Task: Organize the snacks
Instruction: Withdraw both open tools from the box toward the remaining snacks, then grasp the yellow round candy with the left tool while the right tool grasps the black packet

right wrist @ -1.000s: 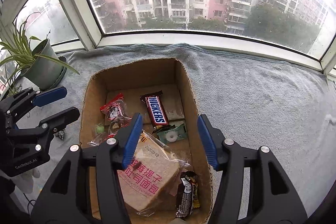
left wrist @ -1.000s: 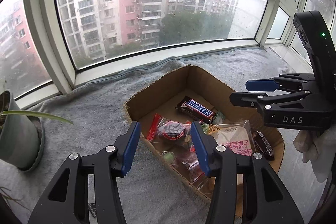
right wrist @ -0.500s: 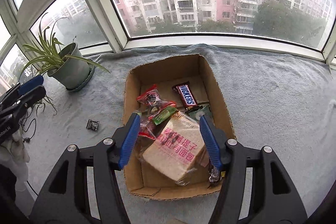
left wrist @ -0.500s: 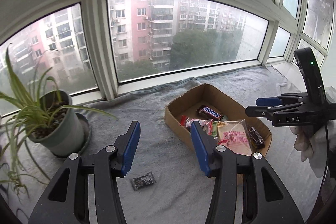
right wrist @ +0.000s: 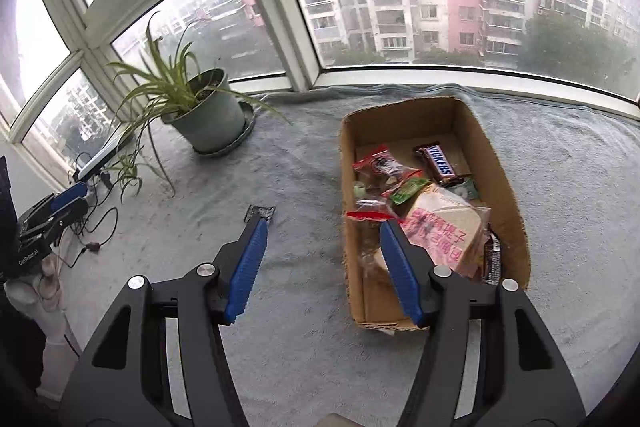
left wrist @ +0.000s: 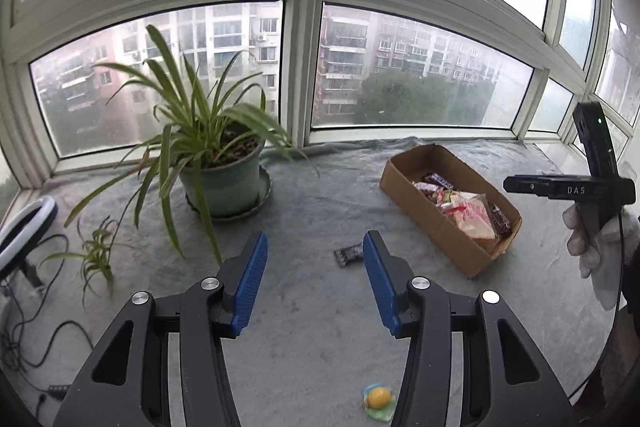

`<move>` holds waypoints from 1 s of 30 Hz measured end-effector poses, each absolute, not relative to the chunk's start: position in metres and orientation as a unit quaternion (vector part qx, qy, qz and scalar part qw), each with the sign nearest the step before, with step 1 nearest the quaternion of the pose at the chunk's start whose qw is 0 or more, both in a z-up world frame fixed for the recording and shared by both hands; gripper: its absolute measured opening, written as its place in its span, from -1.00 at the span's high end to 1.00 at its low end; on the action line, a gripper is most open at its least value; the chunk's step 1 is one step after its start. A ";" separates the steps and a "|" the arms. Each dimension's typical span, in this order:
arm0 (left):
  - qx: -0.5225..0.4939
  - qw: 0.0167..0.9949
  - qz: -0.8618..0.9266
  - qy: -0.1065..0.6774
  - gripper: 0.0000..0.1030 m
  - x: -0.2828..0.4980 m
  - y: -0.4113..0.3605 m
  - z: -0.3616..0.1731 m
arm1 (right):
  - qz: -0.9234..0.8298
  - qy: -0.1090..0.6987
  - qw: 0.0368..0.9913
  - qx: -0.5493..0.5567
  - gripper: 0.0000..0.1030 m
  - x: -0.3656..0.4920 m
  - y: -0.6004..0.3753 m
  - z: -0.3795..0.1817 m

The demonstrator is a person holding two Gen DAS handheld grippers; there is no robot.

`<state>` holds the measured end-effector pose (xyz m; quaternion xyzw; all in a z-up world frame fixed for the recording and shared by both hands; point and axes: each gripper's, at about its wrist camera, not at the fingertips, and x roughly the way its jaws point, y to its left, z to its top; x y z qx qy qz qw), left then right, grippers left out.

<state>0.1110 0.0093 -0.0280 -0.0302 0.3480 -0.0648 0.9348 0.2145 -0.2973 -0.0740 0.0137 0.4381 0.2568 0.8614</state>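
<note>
A cardboard box (right wrist: pixel 500 163) (left wrist: pixel 424 215) on the grey cloth holds several snacks: a Snickers bar (right wrist: pixel 438 163), a bread bag with pink print (right wrist: pixel 444 231) and small packets. A small dark snack packet (right wrist: pixel 261 214) (left wrist: pixel 349 254) lies on the cloth left of the box. A yellow sweet in a clear wrapper (left wrist: pixel 378 398) lies near the front. My left gripper (left wrist: pixel 312 271) is open and empty, held high above the cloth. My right gripper (right wrist: pixel 320 251) is open and empty, above the box's near left edge.
A potted spider plant (left wrist: pixel 218 179) (right wrist: pixel 200 115) stands at the left by the window. A ring light (left wrist: pixel 24 223) and cables (left wrist: pixel 24 343) lie at the far left. The window frame bounds the far side.
Both grippers have pulled back and risen away from the box, and both views swung left. The plant, the dark packet and the yellow sweet came into view.
</note>
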 end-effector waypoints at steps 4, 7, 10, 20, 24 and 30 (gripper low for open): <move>-0.037 0.923 -0.071 0.375 0.06 0.081 0.008 -0.055 | 0.264 0.436 0.860 -0.041 -0.19 0.204 -0.272 -0.079; -0.027 0.915 -0.075 0.396 0.06 0.061 0.001 -0.078 | 0.277 0.437 0.853 -0.068 -0.19 0.201 -0.254 -0.085; -0.030 0.910 -0.078 0.407 0.06 0.048 -0.009 -0.098 | 0.295 0.438 0.844 -0.095 -0.19 0.203 -0.235 -0.093; -0.034 0.888 -0.094 0.449 0.17 0.038 -0.033 -0.145 | 0.348 0.461 0.792 -0.196 -0.14 0.230 -0.161 -0.135; -0.039 0.882 -0.092 0.461 0.25 0.038 -0.035 -0.157 | 0.362 0.470 0.769 -0.238 -0.02 0.242 -0.134 -0.156; -0.032 0.879 -0.095 0.466 0.35 0.041 -0.042 -0.165 | 0.365 0.485 0.740 -0.289 -0.02 0.261 -0.110 -0.186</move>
